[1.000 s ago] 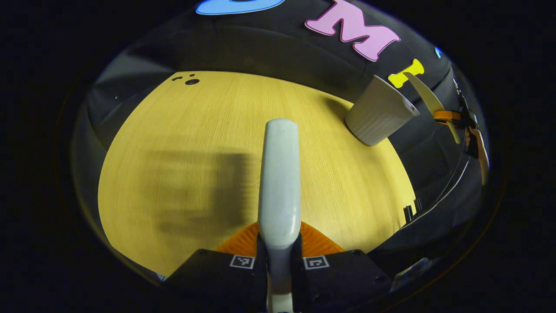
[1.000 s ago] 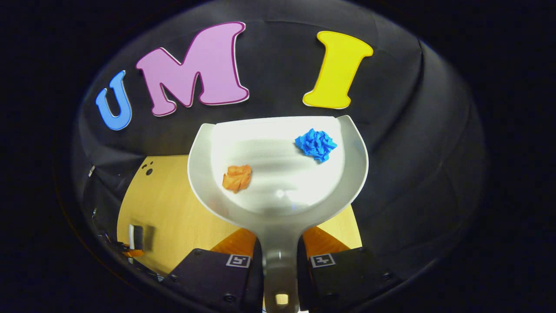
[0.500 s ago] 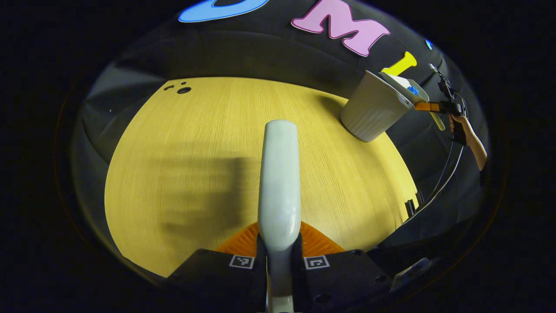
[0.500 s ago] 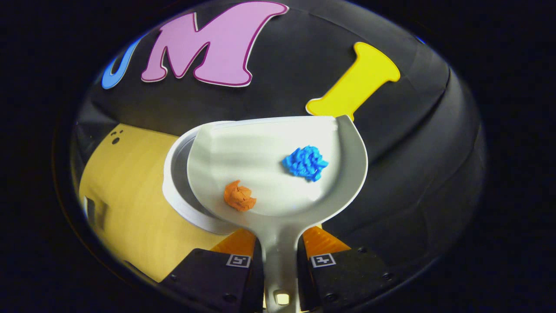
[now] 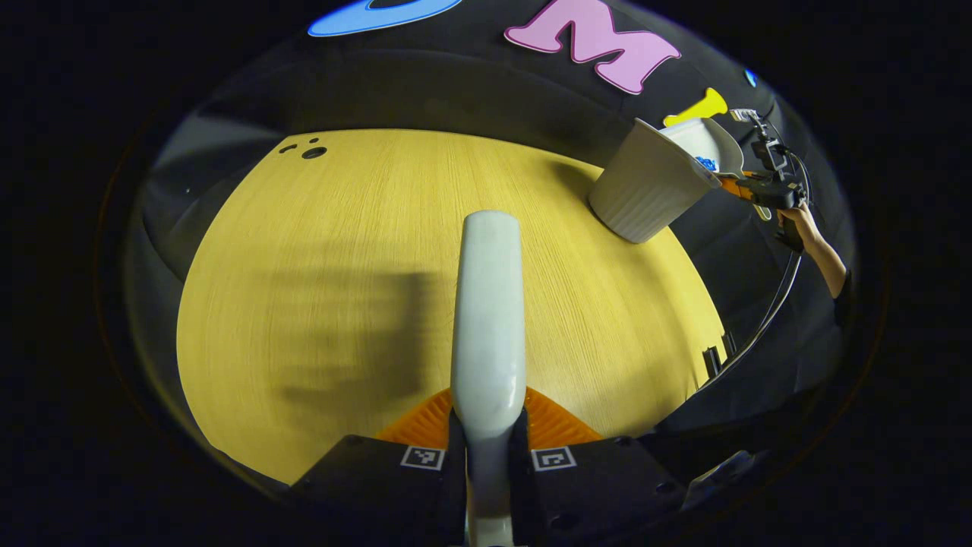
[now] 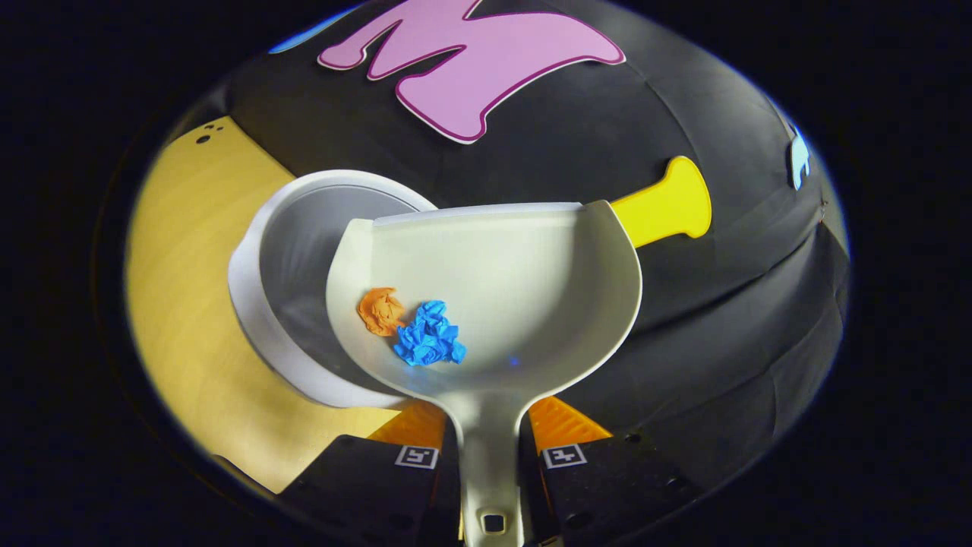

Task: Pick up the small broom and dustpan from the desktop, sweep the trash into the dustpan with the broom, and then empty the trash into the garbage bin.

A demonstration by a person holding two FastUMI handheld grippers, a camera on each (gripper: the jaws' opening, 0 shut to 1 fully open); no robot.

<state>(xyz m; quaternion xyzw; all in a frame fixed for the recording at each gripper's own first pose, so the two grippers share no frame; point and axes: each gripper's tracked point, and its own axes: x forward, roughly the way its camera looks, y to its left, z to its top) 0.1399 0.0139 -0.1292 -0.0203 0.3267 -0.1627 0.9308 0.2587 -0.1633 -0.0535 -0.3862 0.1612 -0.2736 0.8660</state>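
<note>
In the left gripper view, the wooden tabletop (image 5: 319, 251) spreads across the left and middle, with a blurred shadow lying on it. The left gripper (image 5: 487, 448) sits at the bottom centre, its jaws clamped narrowly on the pale handle of the small broom (image 5: 488, 304), which runs straight up the middle of the view above the tabletop. To the right, the white ribbed garbage bin (image 5: 645, 186) stands near the tabletop's far right edge. Just beyond its rim the dustpan (image 5: 710, 144) is tipped against the bin's mouth, and farther right a hand (image 5: 797, 220) holds the other gripper, with a cable hanging below it.

In the right gripper view, the tabletop (image 6: 182, 304) shows at the left, and the garbage bin (image 6: 266, 319) lies open below the dustpan's left side. The dustpan (image 6: 531, 289) overlaps the bin's rim and leans toward it. An orange paper ball (image 6: 380, 310) and a blue paper ball (image 6: 429, 343) lie touching each other at the pan's lower left wall, beside the bin opening. The right gripper (image 6: 490, 463) at the bottom has its jaws pressed on the dustpan's handle.
</note>
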